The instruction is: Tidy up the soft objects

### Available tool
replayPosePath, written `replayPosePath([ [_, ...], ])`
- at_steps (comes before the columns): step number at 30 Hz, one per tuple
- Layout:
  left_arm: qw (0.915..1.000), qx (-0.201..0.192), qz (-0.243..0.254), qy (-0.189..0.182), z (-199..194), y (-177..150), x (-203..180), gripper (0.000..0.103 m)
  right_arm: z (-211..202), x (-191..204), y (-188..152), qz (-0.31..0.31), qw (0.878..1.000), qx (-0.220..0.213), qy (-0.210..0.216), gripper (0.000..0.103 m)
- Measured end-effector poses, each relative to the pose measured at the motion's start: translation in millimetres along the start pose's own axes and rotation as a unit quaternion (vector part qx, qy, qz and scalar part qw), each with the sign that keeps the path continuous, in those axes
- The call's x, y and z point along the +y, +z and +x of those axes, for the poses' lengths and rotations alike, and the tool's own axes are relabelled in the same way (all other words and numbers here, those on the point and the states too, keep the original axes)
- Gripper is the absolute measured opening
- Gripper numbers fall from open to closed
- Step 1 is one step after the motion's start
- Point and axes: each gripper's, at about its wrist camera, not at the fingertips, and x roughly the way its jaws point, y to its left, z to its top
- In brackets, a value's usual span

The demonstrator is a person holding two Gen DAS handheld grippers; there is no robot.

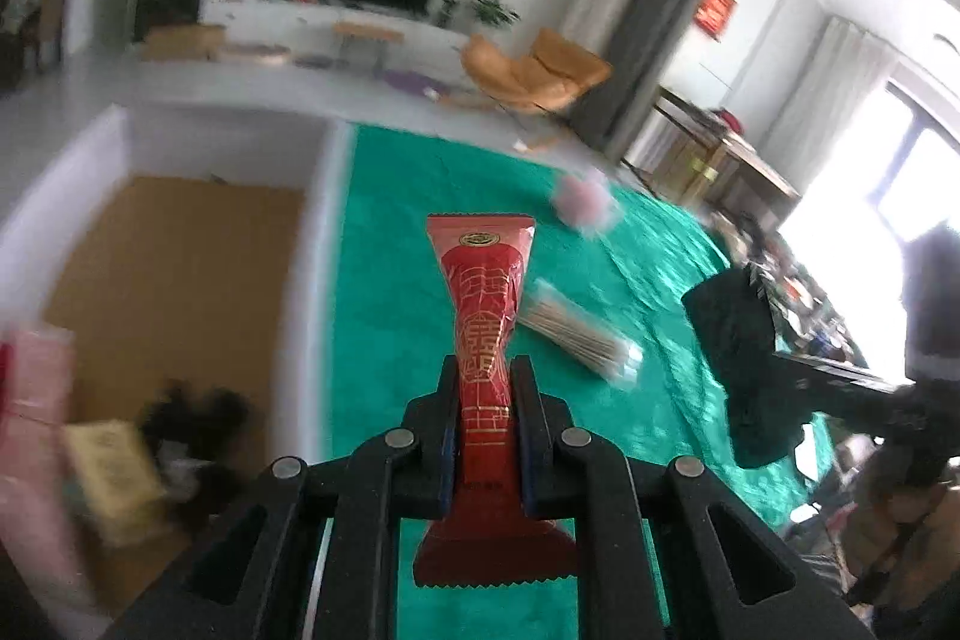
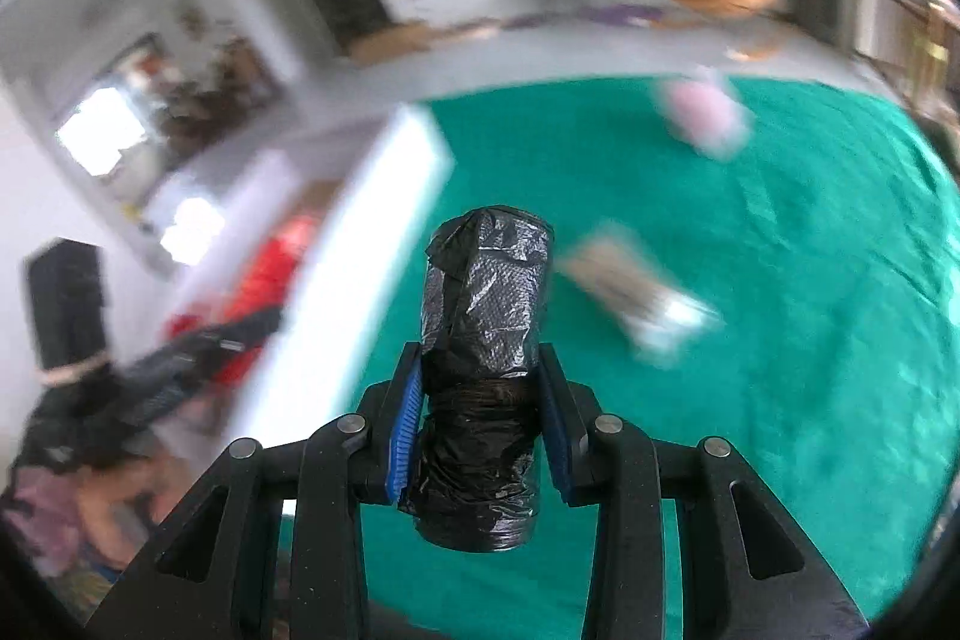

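Soft objects were partly sorted. The left tool (image 1: 486,418) was clamped tight on one red foil packet (image 1: 483,316), lifted over the green-covered desk (image 1: 396,292) beside the white-walled box (image 1: 318,280). The right tool (image 2: 480,418) was closed partway around one roll of black plastic bags (image 2: 483,340), its pads pressing the roll's sides, also held above the green cloth. Inside the box lay roughly three blurred things: a pink pack (image 1: 36,400), a yellowish packet (image 1: 114,472) and a dark bundle (image 1: 192,418); I couldn't count them surely. Two things remained on the desk: one clear pack of cotton swabs (image 1: 576,334) and one pink fluffy ball (image 1: 585,205). By my judgement, about half remained.
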Motion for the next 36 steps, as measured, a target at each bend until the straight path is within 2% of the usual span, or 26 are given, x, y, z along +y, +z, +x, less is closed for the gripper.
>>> replayPosePath([
  [4, 0.9969, -0.015, -0.021, 0.075, -39.1, 1.1, 57.4, 0.015, 19.8, 75.8, 17.2, -0.023, 0.995, 0.0, 0.092, 0.038],
  [6, 0.9907, -0.006, -0.034, 0.132, -51.3, -3.6, 87.1, 0.017, 36.8, 111.8, 20.2, -0.038, 0.991, 0.01, 0.13, 0.038],
  [7, 0.9827, -0.002, -0.044, 0.18, -56.5, -7.5, 103.7, 0.026, 45.3, 124.9, 19.5, -0.043, 0.989, 0.015, 0.141, 0.038],
  [8, 0.9736, 0.001, -0.056, 0.221, -59.9, -11.7, 119.4, 0.055, 54.9, 136.9, 17.6, -0.047, 0.987, 0.02, 0.151, 0.043],
  [9, 0.9679, 0.003, -0.067, 0.242, -61.8, -15.8, 131.0, 0.074, 67.4, 149.2, 14.5, -0.048, 0.985, 0.023, 0.164, 0.058],
  [10, 0.9634, 0.003, -0.083, 0.255, -65.2, -21.2, 145.3, 0.099, 75.9, 154.6, 11.9, -0.046, 0.984, 0.027, 0.172, 0.07],
  [11, 0.9606, -0.005, -0.097, 0.26, -70.3, -26.7, 156.3, 0.1, 83.3, 156.5, 9.7, -0.041, 0.983, 0.032, 0.176, 0.075],
  [13, 0.9541, -0.01, -0.112, 0.278, -75.4, -33.7, 166.0, 0.1, 90.7, 151.1, 3.3, -0.028, 0.984, 0.035, 0.171, 0.075],
  [14, 0.9534, -0.012, -0.114, 0.279, -76.3, -36.0, 165.0, 0.1, 90.5, 144.7, 0.9, -0.027, 0.986, 0.03, 0.163, 0.075],
  [17, 0.9612, -0.023, -0.106, 0.254, -74.4, -35.1, 152.4, 0.1, 83.8, 106.4, -8.4, -0.036, 0.995, -0.002, 0.09, 0.075],
  [20, 0.9763, -0.025, -0.082, 0.199, -60.7, -27.0, 120.5, 0.1, 76.8, 46.6, -24.3, -0.044, 0.998, -0.035, -0.022, 0.075],
  [23, 0.9911, -0.014, -0.039, 0.126, -44.2, -27.4, 66.0, 0.1, 74.3, -36.9, -54.4, -0.019, 0.986, -0.043, -0.163, 0.075],
  [25, 0.9967, 0.0, 0.0, 0.081, -27.9, -25.9, 24.3, 0.1, 70.0, -85.6, -68.5, 0.018, 0.975, -0.041, -0.218, 0.075],
  [27, 0.9982, 0.025, 0.041, 0.035, -7.0, -35.2, -21.0, 0.1, 63.5, -135.3, -85.4, 0.065, 0.961, -0.033, -0.268, 0.075],
  [29, 0.9962, 0.058, 0.065, 0.002, 11.7, -47.7, -55.0, 0.1, 57.1, -170.0, -94.7, 0.106, 0.949, -0.03, -0.294, 0.075],
  [31, 0.9921, 0.097, 0.076, -0.023, 49.5, -61.5, -81.8, 0.1, 50.2, -190.0, -101.8, 0.126, 0.941, -0.034, -0.311, 0.075],
  [32, 0.9901, 0.115, 0.076, -0.026, 69.6, -68.8, -89.5, 0.1, 48.3, -194.7, -103.0, 0.137, 0.937, -0.04, -0.318, 0.075],
  [34, 0.9876, 0.141, 0.067, -0.017, 104.6, -77.0, -99.4, 0.1, 36.4, -204.3, -106.2, 0.172, 0.936, -0.058, -0.302, 0.075],
  [36, 0.9875, 0.146, 0.059, 0.0, 130.7, -81.9, -100.8, 0.1, 34.7, -209.3, -108.0, 0.181, 0.932, -0.064, -0.307, 0.074],
])
